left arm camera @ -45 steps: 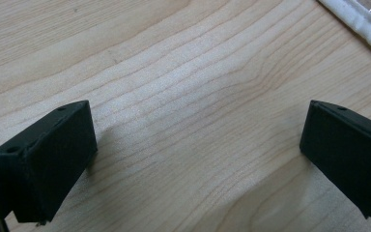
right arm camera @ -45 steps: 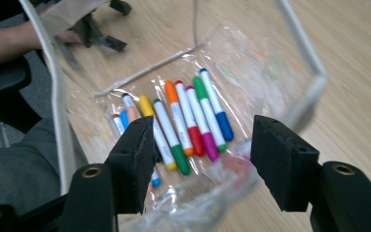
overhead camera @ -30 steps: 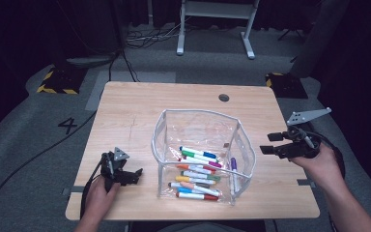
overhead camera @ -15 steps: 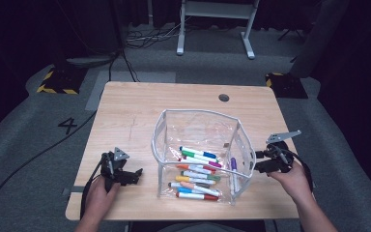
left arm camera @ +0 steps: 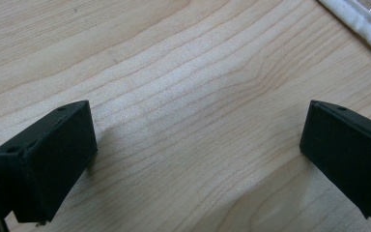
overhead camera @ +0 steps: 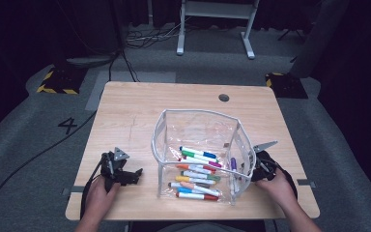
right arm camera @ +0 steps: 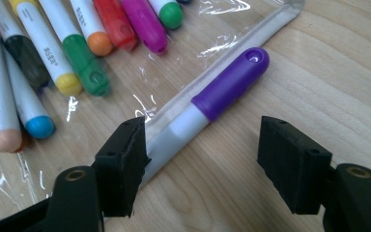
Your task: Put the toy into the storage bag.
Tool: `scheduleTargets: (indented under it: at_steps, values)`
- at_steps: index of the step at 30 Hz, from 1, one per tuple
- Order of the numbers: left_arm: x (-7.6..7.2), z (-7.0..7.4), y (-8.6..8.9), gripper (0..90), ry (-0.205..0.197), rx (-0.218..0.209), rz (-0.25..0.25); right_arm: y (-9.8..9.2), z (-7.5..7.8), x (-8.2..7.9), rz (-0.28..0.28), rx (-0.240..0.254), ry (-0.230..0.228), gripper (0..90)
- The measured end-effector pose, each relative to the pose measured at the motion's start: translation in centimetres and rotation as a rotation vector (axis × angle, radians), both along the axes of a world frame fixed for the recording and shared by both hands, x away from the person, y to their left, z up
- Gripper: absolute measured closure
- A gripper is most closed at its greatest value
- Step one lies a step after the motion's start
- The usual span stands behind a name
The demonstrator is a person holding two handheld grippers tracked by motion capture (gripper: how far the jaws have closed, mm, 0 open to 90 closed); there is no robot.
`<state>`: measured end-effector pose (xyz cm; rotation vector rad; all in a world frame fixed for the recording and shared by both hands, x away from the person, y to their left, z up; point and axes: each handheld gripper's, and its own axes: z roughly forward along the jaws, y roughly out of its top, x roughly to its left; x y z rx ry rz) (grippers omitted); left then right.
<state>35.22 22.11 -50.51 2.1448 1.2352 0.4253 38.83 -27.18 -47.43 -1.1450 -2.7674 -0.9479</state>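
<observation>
Jaws on the right gripper (right arm camera: 200,159) stand apart and have just been closing a little, with the purple marker (right arm camera: 220,94) lying between them, not pinched: the left-hand jaw in the right gripper view sits against the bag's grey edge strip right beside the marker's white barrel, the other jaw well clear on bare wood. That marker lies on the table (overhead camera: 125,116) just outside the clear plastic bag (overhead camera: 198,130), along its right side (cap pointing away from the person). Inside the bag, approx. a dozen other markers (overhead camera: 195,174) lie in a loose pile: green, orange, red, magenta, blue caps etc. Seen from the high view, the right gripper (overhead camera: 251,173) is low at the bag's right wall. Over on the left, the left gripper (overhead camera: 136,175) rests low on the wood, jaws wide apart w/ nothing between them, near the bag's left side but not touching it.
</observation>
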Motion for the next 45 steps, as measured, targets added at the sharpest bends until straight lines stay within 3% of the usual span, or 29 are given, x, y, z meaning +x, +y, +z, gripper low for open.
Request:
scheduleTargets:
  at_steps: [6,8,11,13,14,16,18,21,28,39,45]
  values:
    - [0.0,0.0,0.0,0.0,0.000,0.000,0.000,0.3,0.0,-0.2,0.006,-0.003,0.013,36.9]
    - [0.0,0.0,0.0,0.0,0.000,0.000,0.000,0.9,-0.1,-0.3,0.019,-0.030,-0.004,38.4]
    - [0.0,0.0,0.0,0.0,0.000,0.000,0.000,1.6,0.0,-0.7,0.023,-0.115,-0.072,52.1]
    - [0.0,0.0,0.0,0.0,0.000,0.000,0.000,1.6,0.1,-1.0,0.006,-0.164,-0.091,60.7]
    - [0.0,0.0,0.0,0.0,0.000,0.000,0.000,1.6,0.3,-1.1,-0.001,-0.184,-0.085,71.9]
    - [0.0,0.0,0.0,0.0,0.000,0.000,0.000,1.2,0.4,-1.1,-0.015,-0.202,-0.084,75.9]
    - [0.0,0.0,0.0,0.0,0.000,0.000,0.000,0.6,0.4,-0.9,-0.029,-0.173,-0.046,76.4]
    - [0.0,0.0,0.0,0.0,0.000,0.000,0.000,-0.3,1.1,-0.8,-0.038,-0.132,-0.042,76.6]
    - [0.0,0.0,0.0,0.0,0.000,0.000,0.000,-2.6,6.2,-1.3,-0.042,0.014,-0.083,76.5]
    - [0.0,0.0,0.0,0.0,0.000,0.000,0.000,-4.1,13.2,-2.1,-0.043,0.065,-0.181,76.5]
    - [0.0,0.0,0.0,0.0,0.000,0.000,0.000,-3.4,17.3,-2.4,0.028,0.074,-0.219,76.5]
